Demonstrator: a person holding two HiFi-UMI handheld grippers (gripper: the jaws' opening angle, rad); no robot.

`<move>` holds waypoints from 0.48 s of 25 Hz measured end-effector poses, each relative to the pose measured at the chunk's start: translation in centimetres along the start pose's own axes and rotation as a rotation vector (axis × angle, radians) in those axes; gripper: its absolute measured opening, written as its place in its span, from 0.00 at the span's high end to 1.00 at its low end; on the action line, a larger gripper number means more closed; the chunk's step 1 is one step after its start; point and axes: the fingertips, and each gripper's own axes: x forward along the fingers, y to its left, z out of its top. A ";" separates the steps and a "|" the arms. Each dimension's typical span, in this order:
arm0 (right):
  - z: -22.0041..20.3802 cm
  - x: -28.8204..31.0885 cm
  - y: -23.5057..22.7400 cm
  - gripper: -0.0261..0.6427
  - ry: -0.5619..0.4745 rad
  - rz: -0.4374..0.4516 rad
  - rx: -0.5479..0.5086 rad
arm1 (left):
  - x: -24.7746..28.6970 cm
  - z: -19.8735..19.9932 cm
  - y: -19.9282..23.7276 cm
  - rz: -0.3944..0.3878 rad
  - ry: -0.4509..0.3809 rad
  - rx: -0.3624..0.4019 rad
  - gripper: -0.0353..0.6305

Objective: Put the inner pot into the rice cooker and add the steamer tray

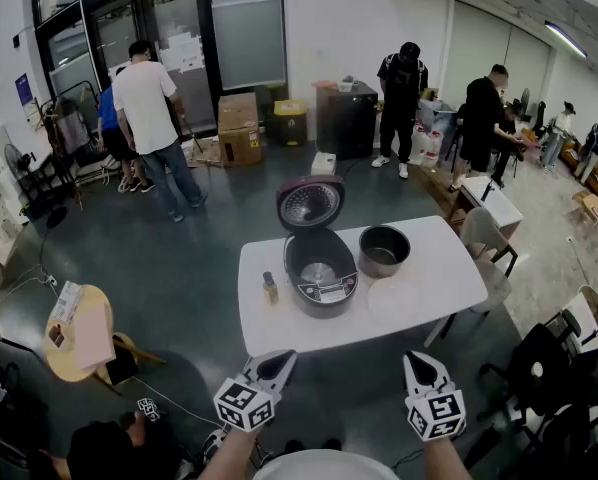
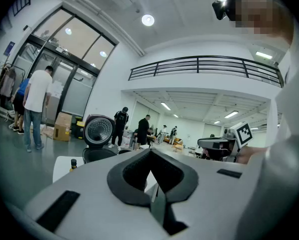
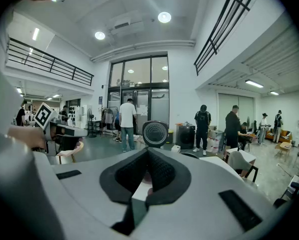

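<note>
White steamer tray (image 1: 404, 300) on table (image 1: 269, 330); distinct in head view alone

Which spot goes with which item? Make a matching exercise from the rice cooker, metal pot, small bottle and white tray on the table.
Things:
1. black rice cooker, lid raised
2. round metal inner pot
3. small brown bottle
4. flat white round steamer tray

Places:
A. left of the cooker
B. middle of the white table
C. table's near right, in front of the pot
D. beside the cooker's right, toward the far edge

Pairs: 1-B, 2-D, 3-A, 4-C
</note>
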 end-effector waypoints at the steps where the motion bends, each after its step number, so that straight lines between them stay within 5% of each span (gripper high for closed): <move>1: 0.1 0.0 -0.1 0.94 -0.002 -0.001 0.002 | 0.0 0.0 0.0 0.000 0.001 0.000 0.92; 12: -0.3 -0.1 -0.5 0.94 -0.001 -0.007 0.041 | 0.5 -0.1 -0.4 0.004 0.010 -0.011 0.92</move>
